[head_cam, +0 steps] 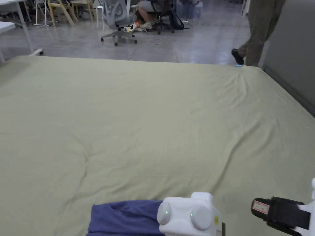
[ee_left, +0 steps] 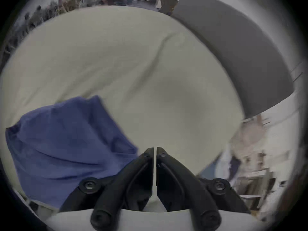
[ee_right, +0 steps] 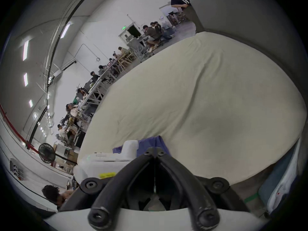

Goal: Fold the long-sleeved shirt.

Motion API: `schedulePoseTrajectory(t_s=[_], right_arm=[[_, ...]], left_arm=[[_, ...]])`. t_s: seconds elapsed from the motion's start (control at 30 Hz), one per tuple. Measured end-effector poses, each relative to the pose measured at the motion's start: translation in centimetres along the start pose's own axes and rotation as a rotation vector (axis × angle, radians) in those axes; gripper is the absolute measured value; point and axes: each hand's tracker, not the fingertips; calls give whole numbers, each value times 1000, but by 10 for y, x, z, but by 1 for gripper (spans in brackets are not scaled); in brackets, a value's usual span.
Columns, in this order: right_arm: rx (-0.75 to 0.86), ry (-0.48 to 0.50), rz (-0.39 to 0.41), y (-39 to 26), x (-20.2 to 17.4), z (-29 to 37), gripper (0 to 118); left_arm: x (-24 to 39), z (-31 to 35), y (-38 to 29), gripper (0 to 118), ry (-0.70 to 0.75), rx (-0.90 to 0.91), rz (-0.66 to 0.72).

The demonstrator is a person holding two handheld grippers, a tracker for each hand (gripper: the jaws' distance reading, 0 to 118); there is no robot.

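The blue long-sleeved shirt (head_cam: 123,216) lies bunched at the near edge of the pale green sheet (head_cam: 153,123). In the left gripper view the shirt (ee_left: 66,143) spreads to the left of my left gripper (ee_left: 155,148), whose jaws stand shut with only a thin slit between them and no cloth in it. The left gripper's white housing (head_cam: 187,216) covers the shirt's right end in the head view. My right gripper (ee_right: 155,151) is shut and holds nothing; a bit of the shirt (ee_right: 150,143) lies beyond its tips. Its body (head_cam: 281,215) is to the right of the shirt, apart from it.
The sheet-covered surface stretches wide and wrinkled ahead. A grey padded panel (head_cam: 292,61) runs along its right side. A person (head_cam: 261,30) walks past the far right corner. An office chair (head_cam: 118,18) and seated people are on the floor beyond.
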Motion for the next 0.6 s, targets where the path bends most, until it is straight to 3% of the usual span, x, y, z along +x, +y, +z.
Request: schedulePoseTrajectory(t_s=[0.17, 0.27, 0.33, 0.47, 0.6], right_arm=[[42, -3, 29, 13, -19, -7, 0], [-62, 90, -25, 4, -40, -50, 0], [-157, 106, 0, -8, -56, -91, 0], [-332, -6, 145, -36, -87, -174, 0], [-452, -287, 223, -55, -84, -238, 0]], left_arm=[[-41, 80, 19, 1, -74, 110, 64], [-98, 135, 18, 1, 0, 190, 133], [-137, 163, 11, 1, 54, 224, 183], [-199, 195, -11, 1, 174, 226, 214], [-237, 201, -34, 1, 192, 199, 263]])
